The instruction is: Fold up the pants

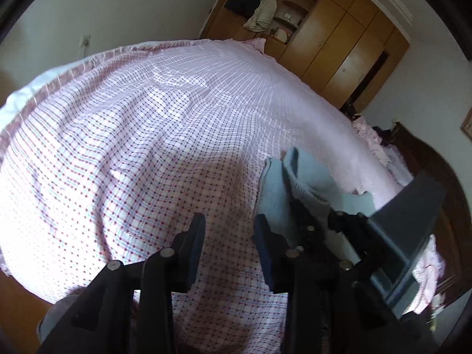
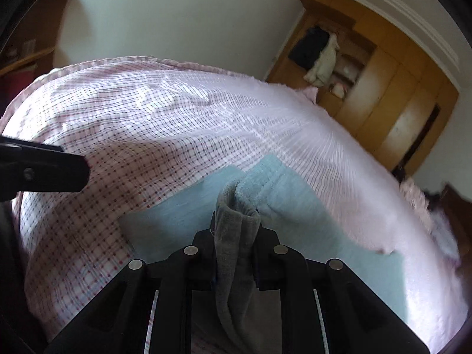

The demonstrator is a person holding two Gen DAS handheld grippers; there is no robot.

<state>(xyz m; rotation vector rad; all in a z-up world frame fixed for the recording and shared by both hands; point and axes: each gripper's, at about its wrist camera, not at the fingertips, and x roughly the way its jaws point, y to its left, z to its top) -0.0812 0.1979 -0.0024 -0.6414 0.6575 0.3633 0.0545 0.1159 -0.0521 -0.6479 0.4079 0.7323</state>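
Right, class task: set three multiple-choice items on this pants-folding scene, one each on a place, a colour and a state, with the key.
1. Where do the pants lie?
A on the checked bedspread
B in the wardrobe
C on the floor

2. What colour are the pants?
A red
B light blue
C black

3. How is the left hand-held gripper?
A shut on the pants
B open, holding nothing
C shut on the bedspread

Key: 1 A, they are spread on the bed; 2 B, pale blue fabric; 3 B, bedspread shows between its fingers, while the right hand-held gripper clamps the pants.
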